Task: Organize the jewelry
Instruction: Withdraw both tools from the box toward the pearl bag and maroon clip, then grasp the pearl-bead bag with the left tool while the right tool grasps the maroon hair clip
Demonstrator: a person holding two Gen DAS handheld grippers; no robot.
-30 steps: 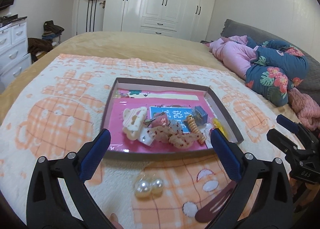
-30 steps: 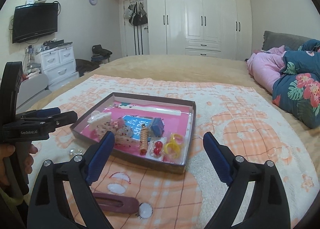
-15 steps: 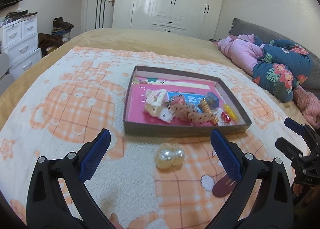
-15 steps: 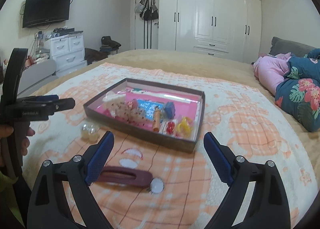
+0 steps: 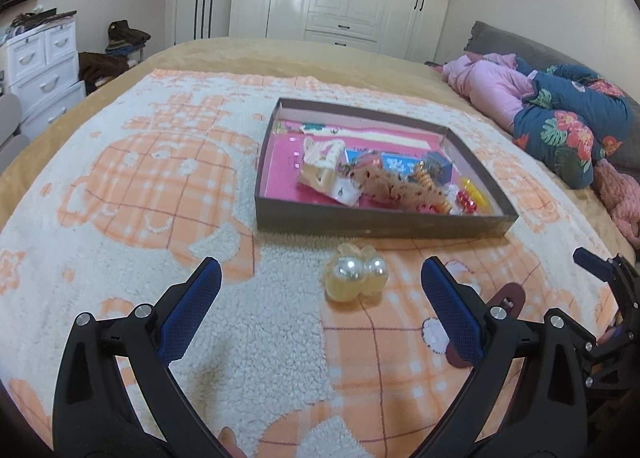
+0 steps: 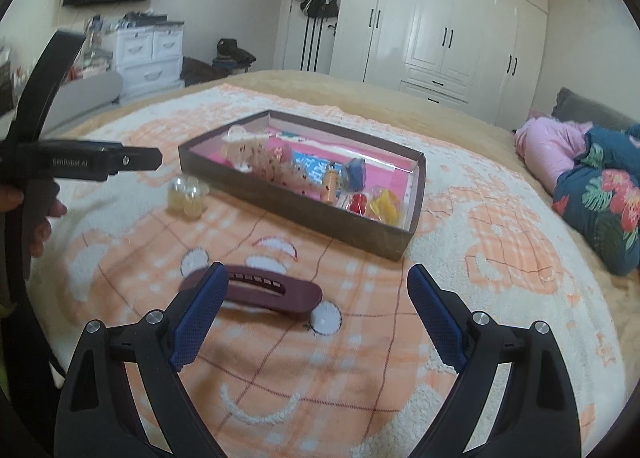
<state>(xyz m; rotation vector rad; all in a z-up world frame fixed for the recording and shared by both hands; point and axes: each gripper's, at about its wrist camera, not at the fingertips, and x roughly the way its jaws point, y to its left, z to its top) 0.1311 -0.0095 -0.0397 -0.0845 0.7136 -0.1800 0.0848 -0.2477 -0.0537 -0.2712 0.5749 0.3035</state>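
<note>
Both the left gripper and the right gripper gape empty; pearl clip at frame centre, before the box

we see the tray mid-bed on the blanket; the pearl clip lies before it, the long clip nearer the bed's near edge.
</note>
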